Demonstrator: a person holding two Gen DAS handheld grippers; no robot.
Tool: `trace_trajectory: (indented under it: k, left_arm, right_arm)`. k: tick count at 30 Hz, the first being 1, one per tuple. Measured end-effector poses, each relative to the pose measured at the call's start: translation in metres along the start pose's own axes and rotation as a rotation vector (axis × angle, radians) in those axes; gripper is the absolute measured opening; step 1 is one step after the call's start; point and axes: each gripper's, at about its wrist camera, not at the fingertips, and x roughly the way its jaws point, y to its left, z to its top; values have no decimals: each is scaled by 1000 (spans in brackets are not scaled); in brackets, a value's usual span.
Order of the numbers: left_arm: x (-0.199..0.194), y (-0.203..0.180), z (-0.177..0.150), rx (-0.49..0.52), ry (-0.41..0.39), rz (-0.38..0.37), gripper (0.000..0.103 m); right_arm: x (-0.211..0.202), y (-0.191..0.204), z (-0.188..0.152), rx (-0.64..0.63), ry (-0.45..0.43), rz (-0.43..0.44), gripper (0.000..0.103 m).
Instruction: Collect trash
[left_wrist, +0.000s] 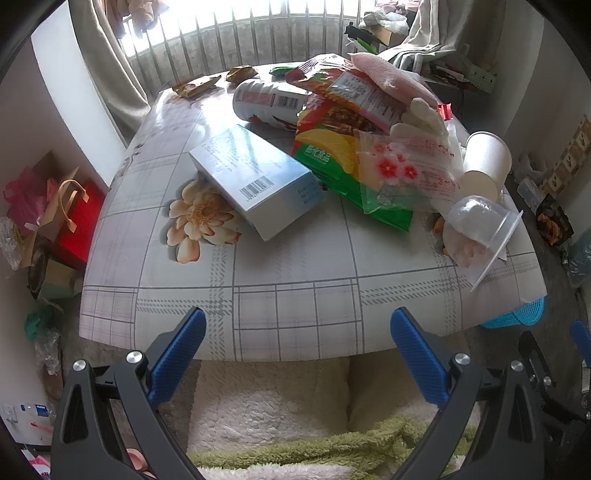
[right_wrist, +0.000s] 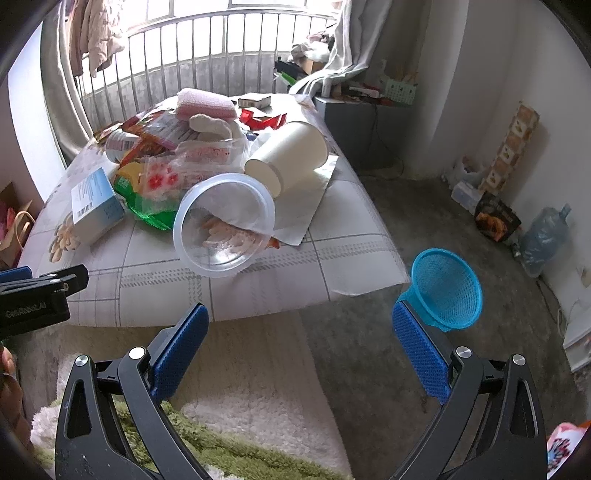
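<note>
Both jaws wide open, empty: left gripper (left_wrist: 297, 345) facing the worktop (left_wrist: 295, 280) before a blue carton (left_wrist: 255, 179); right gripper (right_wrist: 301, 341) near a blue mesh basket (right_wrist: 448, 286).

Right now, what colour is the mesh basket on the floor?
The mesh plastic basket is bright blue; clearest in the right wrist view.

Wrappers (left_wrist: 334, 155), tipped cups (right_wrist: 291, 155) and box (left_wrist: 255, 177) litter the table (left_wrist: 295, 288).
</note>
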Motion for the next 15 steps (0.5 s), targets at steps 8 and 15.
trace_trajectory:
  k: [8, 15]
  left_arm:
    - [-4, 12, 9, 9, -53, -63, 98]
    - [-17, 28, 17, 22, -137, -186, 98]
  right_arm:
    - [-15, -2, 11, 30, -105, -16, 95]
    - [-29, -8, 13, 75, -192, 40, 95]
